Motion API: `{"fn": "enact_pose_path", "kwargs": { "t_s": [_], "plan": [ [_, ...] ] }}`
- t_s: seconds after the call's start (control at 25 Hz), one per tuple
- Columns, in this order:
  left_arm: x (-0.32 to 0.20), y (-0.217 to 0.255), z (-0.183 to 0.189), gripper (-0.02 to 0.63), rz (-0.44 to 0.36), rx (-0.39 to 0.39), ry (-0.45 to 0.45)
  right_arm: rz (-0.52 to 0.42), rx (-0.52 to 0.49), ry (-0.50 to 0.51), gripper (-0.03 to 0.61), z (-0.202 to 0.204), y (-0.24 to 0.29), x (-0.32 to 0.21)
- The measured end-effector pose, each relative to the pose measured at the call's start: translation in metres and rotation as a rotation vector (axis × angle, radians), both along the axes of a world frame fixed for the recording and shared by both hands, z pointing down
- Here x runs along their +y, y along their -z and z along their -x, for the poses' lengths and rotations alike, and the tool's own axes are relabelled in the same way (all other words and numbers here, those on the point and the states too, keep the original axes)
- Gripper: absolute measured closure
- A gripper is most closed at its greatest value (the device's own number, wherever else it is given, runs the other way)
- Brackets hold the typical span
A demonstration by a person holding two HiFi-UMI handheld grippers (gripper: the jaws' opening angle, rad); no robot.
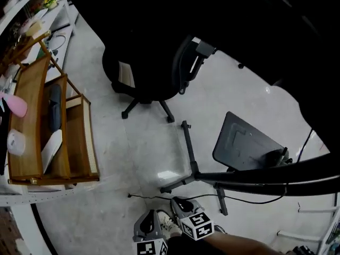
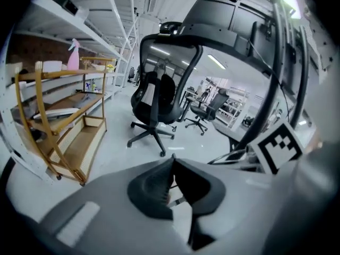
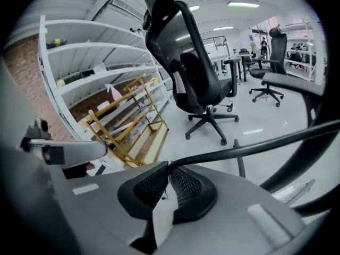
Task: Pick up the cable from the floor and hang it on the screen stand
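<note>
A thin black cable (image 1: 248, 201) trails over the pale floor, from a loose end at the left past the foot of the screen stand (image 1: 189, 149). The stand's dark column (image 1: 265, 177) leans off to the right and carries a grey mount plate (image 1: 241, 139). My right gripper (image 1: 177, 200) is low at the bottom of the head view, shut on the cable (image 3: 255, 145). In the right gripper view the cable runs from the closed tips (image 3: 169, 168) away to the right. My left gripper (image 1: 154, 212) sits beside it, jaws shut (image 2: 172, 161); I see nothing gripped.
A black office chair (image 1: 143, 62) stands behind the stand's base. A wooden rack (image 1: 69, 137) and white shelving (image 2: 69, 15) line the left side. A person's white shoe (image 1: 168, 224) is between the grippers. More chairs and desks (image 2: 204, 110) stand farther off.
</note>
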State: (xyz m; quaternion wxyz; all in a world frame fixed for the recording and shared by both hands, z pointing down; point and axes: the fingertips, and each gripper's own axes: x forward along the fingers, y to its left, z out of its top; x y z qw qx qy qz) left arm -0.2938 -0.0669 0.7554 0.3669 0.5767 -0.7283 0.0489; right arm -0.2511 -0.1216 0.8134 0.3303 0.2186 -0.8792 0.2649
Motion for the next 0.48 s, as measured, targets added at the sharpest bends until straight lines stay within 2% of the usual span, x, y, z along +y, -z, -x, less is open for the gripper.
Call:
{"fn": "enact_pose_path", "kwargs": {
  "t_s": [0.24, 0.36, 0.48],
  "plan": [
    [-0.017, 0.109, -0.041, 0.606, -0.101, -0.067, -0.169, -0.097, -0.087, -0.066, 0.563, -0.049, 0.143, 0.022],
    [-0.026, 0.164, -0.061, 0.606, -0.15, -0.102, -0.256, -0.137, -0.115, -0.109, 0.562, -0.077, 0.198, 0.016],
    [-0.037, 0.212, -0.084, 0.606, -0.203, -0.134, -0.344, -0.187, -0.121, -0.193, 0.562, -0.116, 0.242, 0.002]
  ]
}}
